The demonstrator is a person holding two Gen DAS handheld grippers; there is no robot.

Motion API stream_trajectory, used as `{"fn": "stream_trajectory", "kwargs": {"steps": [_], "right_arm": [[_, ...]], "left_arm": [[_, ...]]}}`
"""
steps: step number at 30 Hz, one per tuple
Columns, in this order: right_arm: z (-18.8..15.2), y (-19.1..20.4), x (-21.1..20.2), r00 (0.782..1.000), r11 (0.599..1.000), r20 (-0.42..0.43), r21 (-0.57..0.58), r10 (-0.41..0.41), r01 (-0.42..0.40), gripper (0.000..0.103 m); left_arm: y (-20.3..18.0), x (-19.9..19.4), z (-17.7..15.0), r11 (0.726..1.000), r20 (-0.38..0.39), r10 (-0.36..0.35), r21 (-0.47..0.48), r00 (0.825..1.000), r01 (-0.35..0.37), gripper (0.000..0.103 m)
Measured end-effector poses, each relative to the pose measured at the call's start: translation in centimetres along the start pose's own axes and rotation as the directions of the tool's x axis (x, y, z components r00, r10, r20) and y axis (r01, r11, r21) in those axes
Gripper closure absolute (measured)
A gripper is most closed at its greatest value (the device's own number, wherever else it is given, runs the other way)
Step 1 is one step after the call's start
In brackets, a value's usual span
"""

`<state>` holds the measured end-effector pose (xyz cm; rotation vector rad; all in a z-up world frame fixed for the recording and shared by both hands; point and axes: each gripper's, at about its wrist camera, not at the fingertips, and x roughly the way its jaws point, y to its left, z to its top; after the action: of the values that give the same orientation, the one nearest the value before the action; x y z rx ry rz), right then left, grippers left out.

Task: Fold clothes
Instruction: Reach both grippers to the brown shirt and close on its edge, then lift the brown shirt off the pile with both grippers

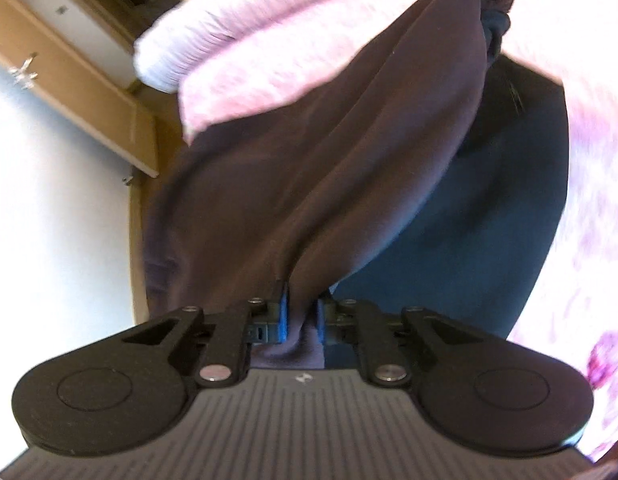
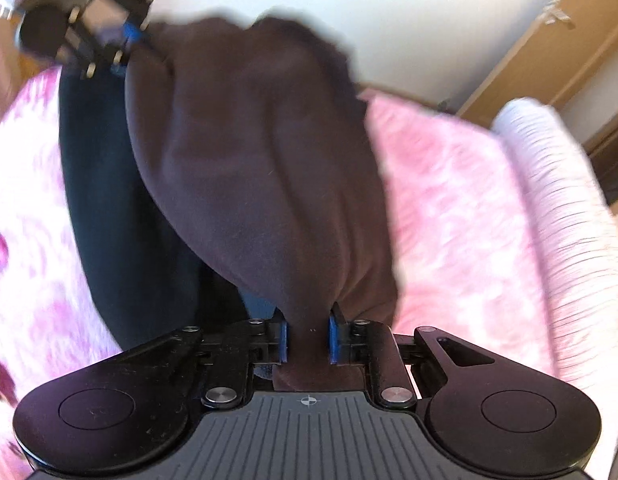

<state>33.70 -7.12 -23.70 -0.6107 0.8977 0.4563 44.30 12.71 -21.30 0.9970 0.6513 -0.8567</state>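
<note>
Two handheld grippers hold a dark brown garment (image 1: 309, 168) stretched between them above a bed. The left gripper (image 1: 300, 316) has its blue-padded jaws closed tight on a bunched edge of the cloth, and the right gripper (image 2: 307, 338) is likewise clamped on another bunched edge. Each camera sees the other gripper at the far end of the fabric, which sags in soft folds between them.

Beneath the brown garment lies a dark teal garment (image 1: 489, 232), spread flat on the bed. The bed is covered by a pink and white patterned blanket (image 2: 461, 208) with darker magenta blotches near one side. A pale, ribbed lilac cover (image 2: 557, 184) runs along the blanket's far edge.

Beyond the bed stands a white wall (image 2: 389, 12). Light wooden cabinets (image 1: 81, 80) with white door panels and metal handles line the room. Both views are blurred.
</note>
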Motion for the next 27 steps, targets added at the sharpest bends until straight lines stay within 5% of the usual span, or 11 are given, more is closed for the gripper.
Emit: {"fn": "stream_trajectory", "kwargs": {"steps": [6, 10, 16, 18, 22, 27], "right_arm": [[1.0, -1.1, -7.1, 0.990, 0.998, 0.137, 0.053, -0.029, 0.022, 0.088], [-0.2, -0.2, -8.4, 0.989, 0.994, 0.145, 0.107, 0.003, -0.019, 0.089], [1.2, -0.2, -8.8, 0.993, 0.983, 0.114, 0.175, 0.033, -0.053, 0.090], [1.9, -0.5, -9.3, 0.994, 0.983, 0.111, 0.182, 0.019, -0.039, 0.090], [0.6, -1.3, -11.5, 0.995, 0.979, 0.102, 0.202, -0.016, -0.005, 0.090], [-1.7, -1.8, -15.5, 0.993, 0.973, 0.081, 0.221, -0.081, 0.061, 0.090]], "left_arm": [[-1.0, -4.1, 1.3, 0.998, 0.011, 0.045, -0.041, 0.999, -0.044, 0.098], [-2.8, -5.0, 1.7, 0.997, -0.012, 0.058, -0.052, 0.998, -0.059, 0.096], [-6.7, -4.4, 2.2, 0.998, -0.010, 0.061, -0.028, 0.998, -0.061, 0.067], [-7.8, -3.8, 2.5, 0.998, -0.005, 0.058, 0.000, 0.998, -0.058, 0.068], [-8.3, -3.9, 3.6, 0.998, 0.033, 0.046, -0.032, 0.998, -0.045, 0.098], [-8.7, -7.1, 6.3, 0.998, 0.136, 0.046, -0.039, 0.990, -0.041, 0.100]]}}
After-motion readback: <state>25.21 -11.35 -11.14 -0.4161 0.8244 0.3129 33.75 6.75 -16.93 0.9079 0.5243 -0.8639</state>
